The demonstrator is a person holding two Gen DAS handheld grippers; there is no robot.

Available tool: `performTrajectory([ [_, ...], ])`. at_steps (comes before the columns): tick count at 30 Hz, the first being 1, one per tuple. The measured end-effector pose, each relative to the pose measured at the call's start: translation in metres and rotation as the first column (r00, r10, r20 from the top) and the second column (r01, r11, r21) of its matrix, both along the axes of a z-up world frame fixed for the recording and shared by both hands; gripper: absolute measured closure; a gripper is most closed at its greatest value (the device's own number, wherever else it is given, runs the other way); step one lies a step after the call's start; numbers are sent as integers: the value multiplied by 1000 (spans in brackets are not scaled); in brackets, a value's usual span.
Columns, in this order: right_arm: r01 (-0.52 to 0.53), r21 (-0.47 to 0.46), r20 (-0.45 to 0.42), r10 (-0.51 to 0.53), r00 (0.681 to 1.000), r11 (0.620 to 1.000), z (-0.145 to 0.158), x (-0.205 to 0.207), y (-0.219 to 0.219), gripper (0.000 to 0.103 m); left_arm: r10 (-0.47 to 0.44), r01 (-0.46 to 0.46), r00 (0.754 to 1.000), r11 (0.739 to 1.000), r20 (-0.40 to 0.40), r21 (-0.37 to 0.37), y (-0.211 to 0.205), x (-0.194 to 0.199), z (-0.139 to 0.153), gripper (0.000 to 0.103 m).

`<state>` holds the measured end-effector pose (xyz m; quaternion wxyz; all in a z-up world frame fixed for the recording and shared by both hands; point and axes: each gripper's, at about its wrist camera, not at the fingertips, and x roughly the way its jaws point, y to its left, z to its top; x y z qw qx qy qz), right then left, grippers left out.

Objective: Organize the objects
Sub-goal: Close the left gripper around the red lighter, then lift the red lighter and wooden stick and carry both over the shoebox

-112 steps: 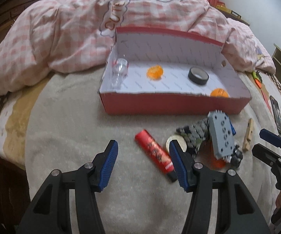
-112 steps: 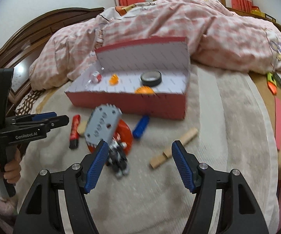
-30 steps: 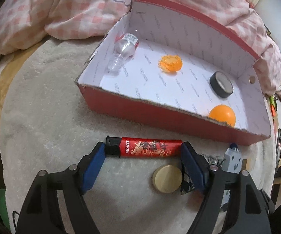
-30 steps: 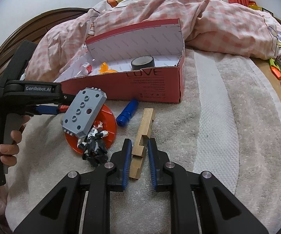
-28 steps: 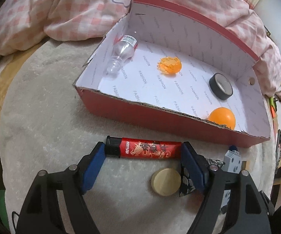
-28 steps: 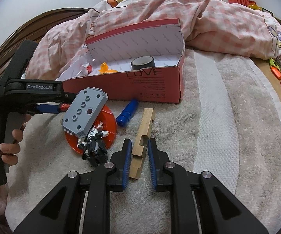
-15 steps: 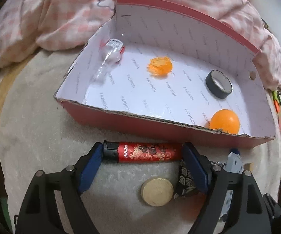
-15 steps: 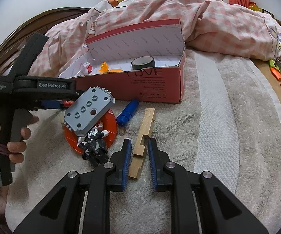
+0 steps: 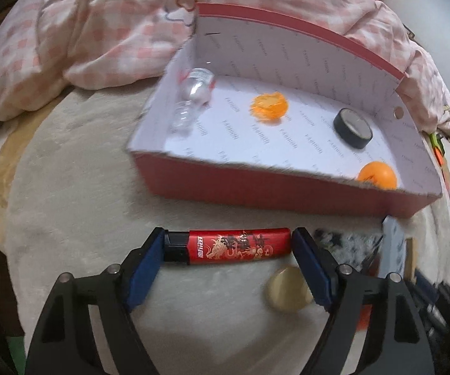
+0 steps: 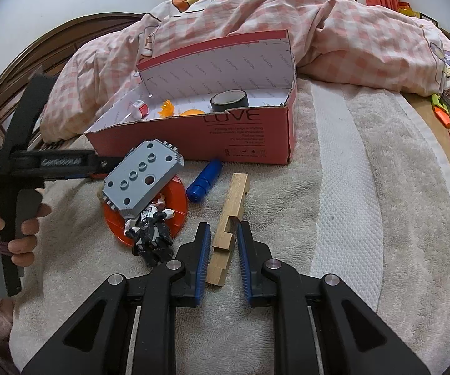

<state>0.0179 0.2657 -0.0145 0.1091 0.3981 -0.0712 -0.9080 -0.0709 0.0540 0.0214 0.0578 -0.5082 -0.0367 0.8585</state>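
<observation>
My left gripper [image 9: 228, 241] grips a red lighter [image 9: 237, 247] end to end, pads on both ends and jaws closing a touch, just above the beige blanket in front of the red box [image 9: 256, 187]. The box holds a clear bottle [image 9: 193, 93], an orange spiky ball [image 9: 268, 107], a black tape roll [image 9: 351, 125] and an orange ball [image 9: 376, 175]. My right gripper [image 10: 223, 237] is shut on the near end of a notched wooden block [image 10: 225, 237] lying on the towel. A hand holds the left gripper's handle [image 10: 9, 212].
A wooden disc [image 9: 287, 289] lies under the left gripper's right finger. Left of the block are a grey studded plate [image 10: 143, 178], a red disc [image 10: 178, 200], a small toy figure [image 10: 149, 234] and a blue cylinder [image 10: 204, 181]. A pink checked quilt [image 10: 350, 37] is piled behind the box.
The left gripper has rolled slightly with the lighter still in its pads; the box now sits further right in its view. The right gripper and wooden block have not moved.
</observation>
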Motion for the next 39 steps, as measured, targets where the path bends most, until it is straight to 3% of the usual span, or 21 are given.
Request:
performTrajectory([
  [12,-1,-1,0,1,1000,1000,0,0,0,84,-52,51,998,998,29,27,-7,-6,3,20],
  [17,-1,-3,0,1,1000,1000,1,1,0,84,-52,52,998,999,42,-9,-2,-10,6,19],
  [22,-2,-4,0,2,1000,1000,1,1,1,84,-83,80,993,996,88,44,7,-27,1,15],
  [27,-2,-5,0,2,1000,1000,1,0,2,84,-110,110,988,994,107,4,18,-33,-4,14],
  [32,-2,-5,0,2,1000,1000,1,0,3,84,-133,143,986,985,100,-100,34,-34,-10,13],
  [39,-3,-8,2,3,1000,1000,1,-1,4,84,-125,129,991,988,46,-82,33,-32,-11,14],
])
